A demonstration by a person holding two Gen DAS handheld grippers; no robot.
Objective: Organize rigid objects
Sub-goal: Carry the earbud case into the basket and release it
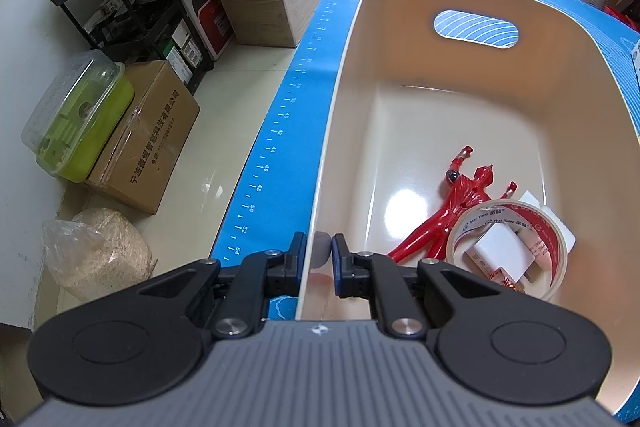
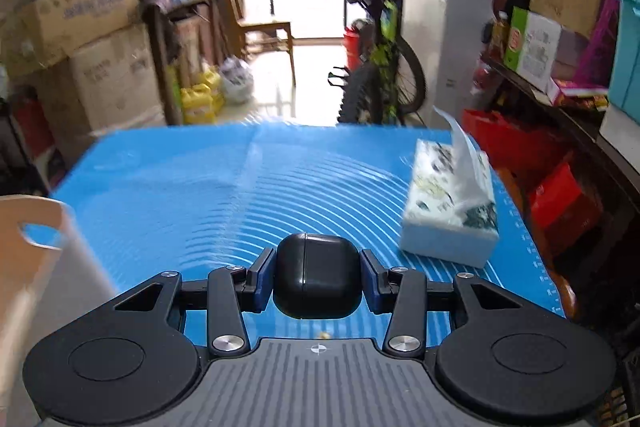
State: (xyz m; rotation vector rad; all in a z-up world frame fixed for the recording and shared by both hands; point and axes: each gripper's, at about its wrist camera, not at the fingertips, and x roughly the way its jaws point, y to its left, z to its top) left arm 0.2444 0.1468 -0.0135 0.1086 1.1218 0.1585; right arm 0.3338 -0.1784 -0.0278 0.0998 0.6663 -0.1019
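Here, the left gripper (image 1: 319,254) pinches the near rim of a cream bin (image 1: 472,99) on a blue mat (image 2: 224,179) — inside lie a red figurine (image 1: 452,205), tape roll (image 1: 510,247) and white charger (image 1: 498,255) — while the right gripper (image 2: 318,281) holds a black earbud case (image 2: 316,275) above the mat, near a tissue box (image 2: 450,203).

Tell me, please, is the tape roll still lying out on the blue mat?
No, the tape roll lies inside the bin, beside the red figure and around a white charger.
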